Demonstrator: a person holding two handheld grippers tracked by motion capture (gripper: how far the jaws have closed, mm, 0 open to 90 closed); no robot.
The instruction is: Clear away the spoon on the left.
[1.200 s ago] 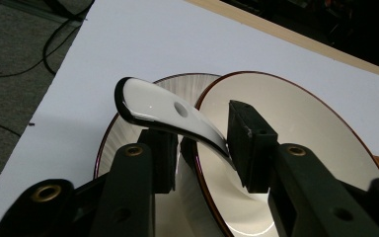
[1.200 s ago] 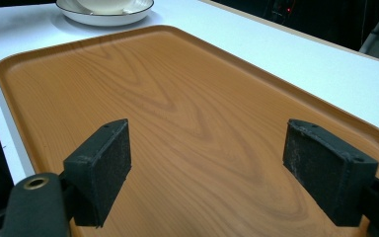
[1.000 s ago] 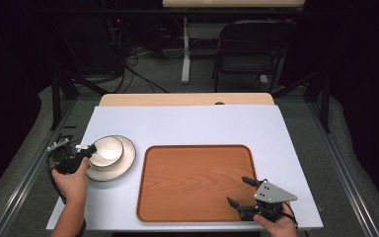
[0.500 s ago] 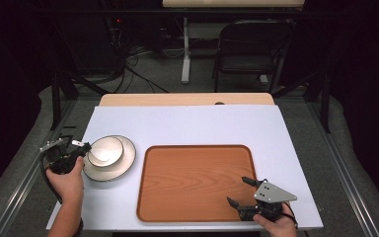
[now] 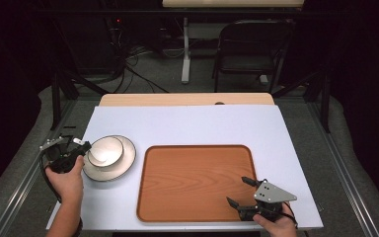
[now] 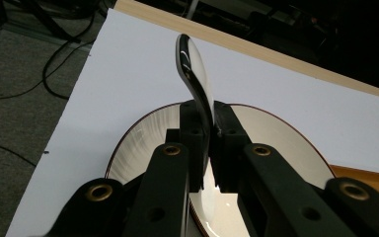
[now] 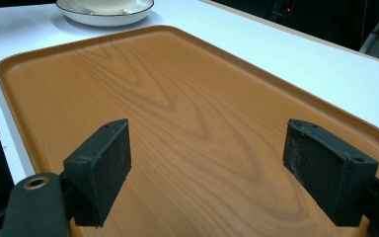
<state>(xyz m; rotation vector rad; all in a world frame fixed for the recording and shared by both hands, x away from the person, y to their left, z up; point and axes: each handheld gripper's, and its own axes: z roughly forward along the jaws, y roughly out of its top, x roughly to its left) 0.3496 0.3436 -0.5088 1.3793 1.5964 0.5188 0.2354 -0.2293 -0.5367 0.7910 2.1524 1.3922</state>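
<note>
A small white plate (image 5: 106, 149) is tilted up over a larger dark-rimmed plate (image 5: 121, 167) at the table's left. My left gripper (image 5: 83, 147) is shut on the small plate's left rim. In the left gripper view that plate (image 6: 195, 69) stands edge-on between the closed jaws of the left gripper (image 6: 209, 143), with the large plate (image 6: 286, 143) under it. A wooden tray (image 5: 192, 182) lies at the centre front. My right gripper (image 5: 238, 191) hovers open over its near right corner, and in the right gripper view its pads (image 7: 103, 165) frame the bare tray (image 7: 177, 98).
The white tabletop (image 5: 202, 123) has a wooden strip (image 5: 187, 99) along its far edge. Beyond it are a chair (image 5: 249, 47), table legs and floor cables. The large plate (image 7: 103, 12) sits past the tray's far corner in the right gripper view.
The left hand and gripper shifted slightly left and back, still holding the small plate's rim. The right gripper has not moved.
</note>
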